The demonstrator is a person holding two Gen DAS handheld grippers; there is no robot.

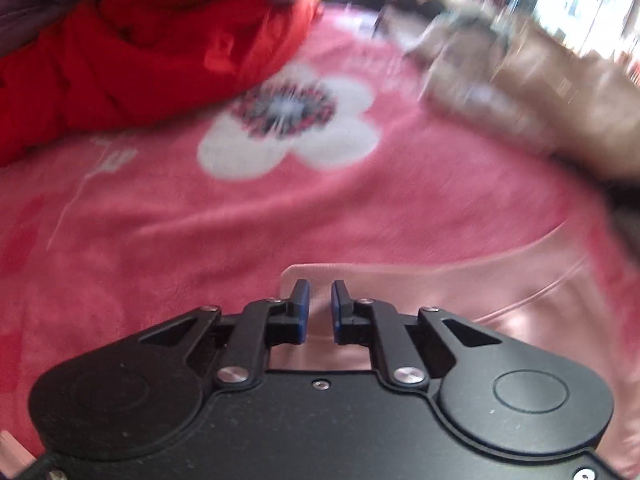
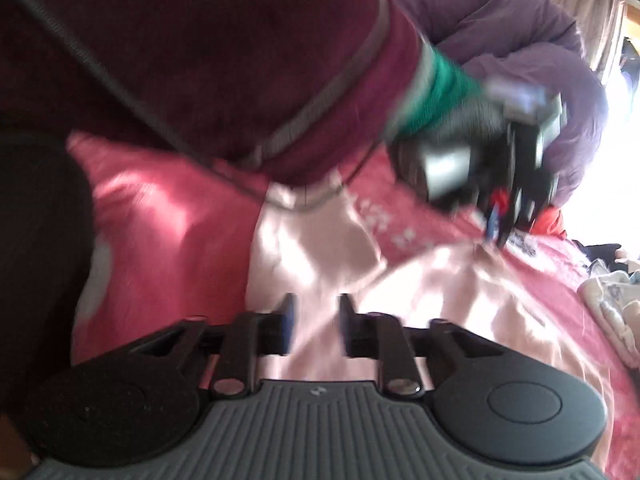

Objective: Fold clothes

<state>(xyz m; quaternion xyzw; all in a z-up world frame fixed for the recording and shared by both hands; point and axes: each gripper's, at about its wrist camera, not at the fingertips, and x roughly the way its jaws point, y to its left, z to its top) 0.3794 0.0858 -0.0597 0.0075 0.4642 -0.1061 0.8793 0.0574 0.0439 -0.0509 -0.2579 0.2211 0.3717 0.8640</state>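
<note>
The pale pink satin garment [image 1: 460, 300] lies spread on a bed covered by a pink fleece blanket [image 1: 200, 220] bearing a large white flower print [image 1: 292, 128]. In the left wrist view, the left hand-held gripper [image 1: 320, 306] sits low over a folded corner of the garment; its blue-padded jaws stand narrow, nearly together, with only a slim gap, and the satin lies directly beneath and between the fingertips. Whether the pads actually pinch the fabric cannot be confirmed from this angle. A crumpled red garment [image 1: 140, 60] rests at the far left of the blanket, well apart from the pink one. A blurred shape at upper right of that view cannot be identified with certainty. In the right wrist view, the right hand-held gripper [image 2: 314, 320] hovers over the middle of the satin garment with its jaws partly apart and nothing gripped between them. Beyond it, the person's dark red sleeve [image 2: 200, 60] with a green cuff [image 2: 436, 92] reaches across, carrying the left hand-held gripper down to the garment's far edge, where the fabric is gathered to a small peak at the fingertips. A purple quilted garment [image 2: 520, 32] lies behind.
</note>
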